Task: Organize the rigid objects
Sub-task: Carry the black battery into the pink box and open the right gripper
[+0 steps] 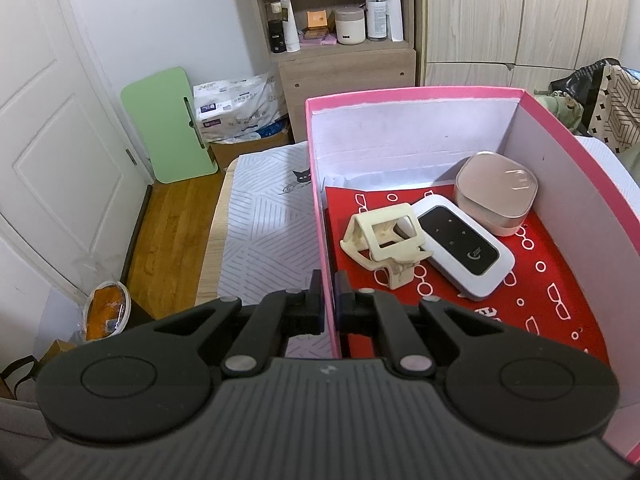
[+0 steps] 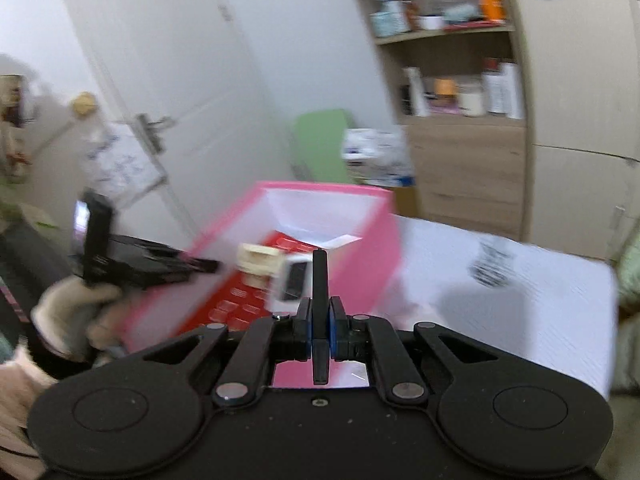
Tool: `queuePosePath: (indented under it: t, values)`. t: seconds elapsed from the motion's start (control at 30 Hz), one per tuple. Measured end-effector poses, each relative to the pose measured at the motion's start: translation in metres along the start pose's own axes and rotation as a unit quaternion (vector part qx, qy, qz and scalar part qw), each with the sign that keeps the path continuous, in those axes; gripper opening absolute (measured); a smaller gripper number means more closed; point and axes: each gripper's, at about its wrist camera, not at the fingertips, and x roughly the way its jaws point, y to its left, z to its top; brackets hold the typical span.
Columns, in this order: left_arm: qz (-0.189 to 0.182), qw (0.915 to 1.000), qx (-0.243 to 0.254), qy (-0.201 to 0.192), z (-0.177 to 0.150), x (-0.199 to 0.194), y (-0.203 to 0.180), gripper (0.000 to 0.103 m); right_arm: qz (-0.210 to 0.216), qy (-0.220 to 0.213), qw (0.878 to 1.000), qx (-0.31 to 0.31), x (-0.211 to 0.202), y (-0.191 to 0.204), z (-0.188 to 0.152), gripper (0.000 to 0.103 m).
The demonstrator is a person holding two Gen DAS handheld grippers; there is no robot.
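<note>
at the centre of the right wrist view, the right gripper [image 2: 320, 316] is pinching a thin, stiff black slab [image 2: 320, 280] edgewise, likely light and slippery, while the left gripper [image 1: 329, 300] is clamping the pink box [image 1: 400, 98] wall.

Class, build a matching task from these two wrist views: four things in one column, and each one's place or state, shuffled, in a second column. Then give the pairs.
Things:
1. left gripper
2. right gripper
3. white router
4. pink-gold case

Places or states:
A. lies flat on the red liner, mid-box, against the cream clip
B. jaws shut on the pink box wall
C. sits in the box's far right corner
D. jaws shut on a thin black bar

Pairs: 1-B, 2-D, 3-A, 4-C
</note>
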Motion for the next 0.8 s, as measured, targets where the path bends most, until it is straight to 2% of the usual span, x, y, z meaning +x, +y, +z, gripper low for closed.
queuePosePath:
  t: [0.1, 0.23, 0.4, 0.5, 0.63, 0.8]
  values:
    - [0.001, 1.0, 0.003, -0.001, 0.0, 0.0, -0.001, 0.005, 0.036, 0.033, 0.999, -0.005, 0.032, 0.014, 0.018, 0.01]
    - [0.0, 1.0, 0.002, -0.001, 0.0, 0.001, -0.001, 0.005, 0.06, 0.092, 0.994, -0.013, 0.089, 0.029, 0.03, 0.01]
    - [-0.009, 0.9999, -0.009, -0.002, -0.001, 0.001, 0.003, 0.005, 0.076, 0.172, 0.982, 0.027, 0.164, 0.028, 0.03, 0.009]
    - [-0.015, 0.9998, -0.016, -0.004, -0.002, 0.001, 0.005, 0.005, 0.102, 0.209, 0.971, 0.057, 0.195, 0.023, 0.026, 0.01]
    - [-0.017, 0.9997, -0.019, -0.004, -0.002, 0.002, 0.006, 0.005, 0.135, 0.23, 0.96, 0.085, 0.216, 0.02, 0.025, 0.01]
    - [-0.015, 0.9997, -0.016, -0.004, -0.001, 0.003, 0.005, 0.005, 0.141, 0.237, 0.957, 0.088, 0.218, 0.017, 0.028, 0.012]
